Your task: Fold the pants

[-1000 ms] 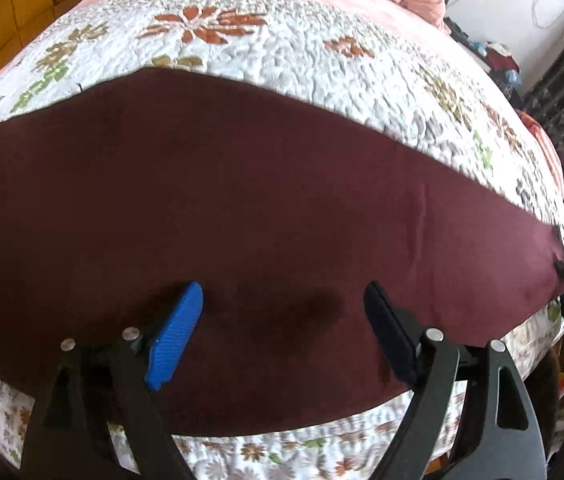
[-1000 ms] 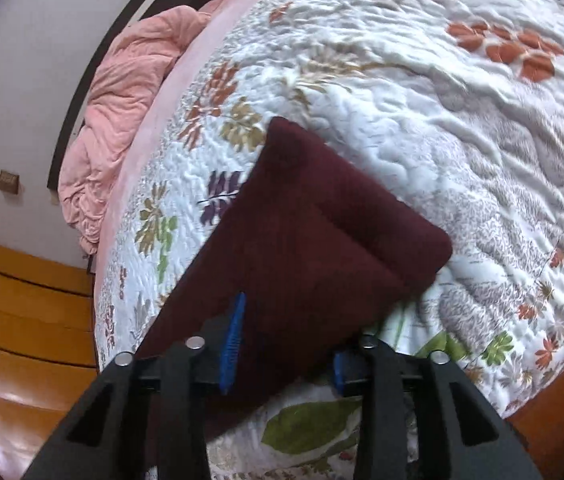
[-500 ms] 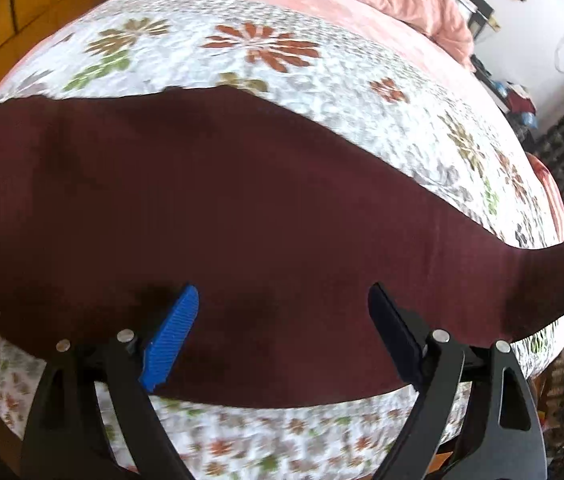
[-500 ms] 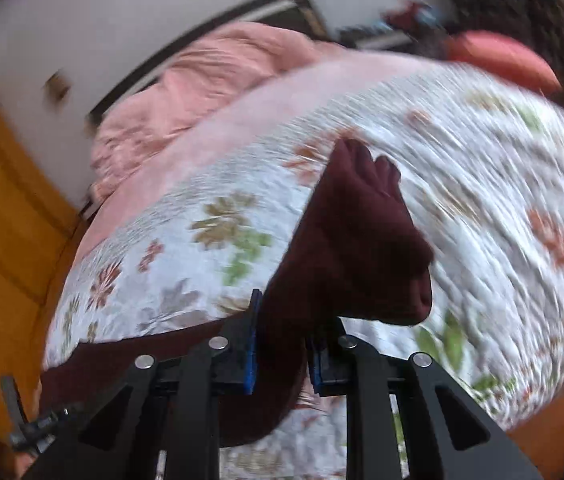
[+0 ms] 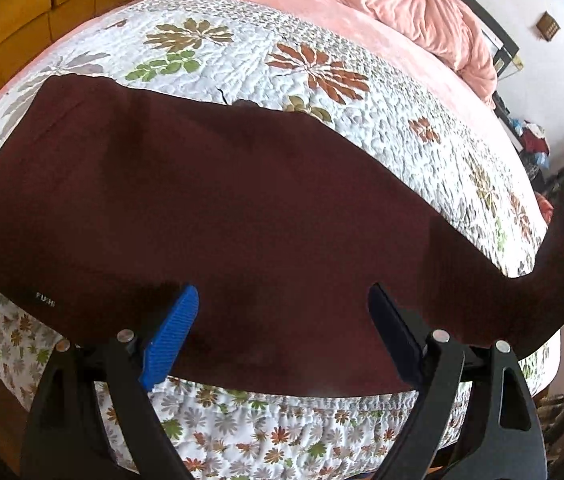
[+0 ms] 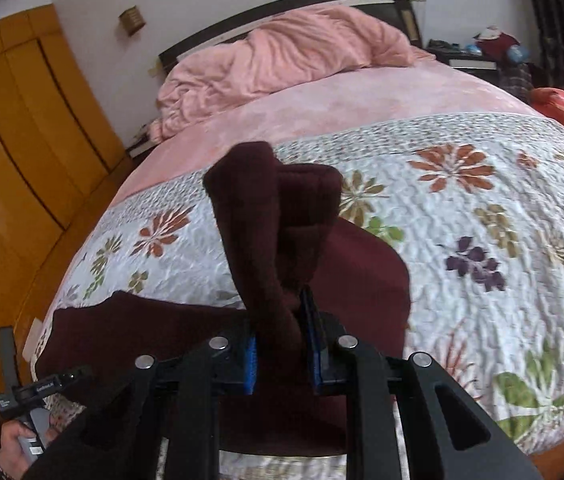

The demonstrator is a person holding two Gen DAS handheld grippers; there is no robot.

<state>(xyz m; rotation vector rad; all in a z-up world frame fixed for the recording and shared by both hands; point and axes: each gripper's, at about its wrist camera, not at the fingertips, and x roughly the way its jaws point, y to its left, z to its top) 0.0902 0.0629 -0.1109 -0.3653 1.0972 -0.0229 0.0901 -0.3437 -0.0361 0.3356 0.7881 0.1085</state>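
Right claw (image 6: 282,344) grasps the maroon pants' (image 5: 222,208) bunched leg end; their length stretches leftward beneath the released left claw (image 5: 282,316).

Pretty bright daylight in both views, soft and even, no hard shadows. The white wall (image 5: 561,92) at the right of the left wrist view is nearly blown out. The maroon pants (image 5: 242,216) come out very dark, so folds barely read, and there's a dim shadow patch on them between the left hand-held gripper (image 5: 282,320) fingers. Heavy fisheye bending throughout: the bed (image 6: 481,240) bulges like a dome and the corners go black. The right wrist view looks softer, with the quilt smeared toward the right edge. The wooden wardrobe (image 6: 22,140) has a mild sheen.
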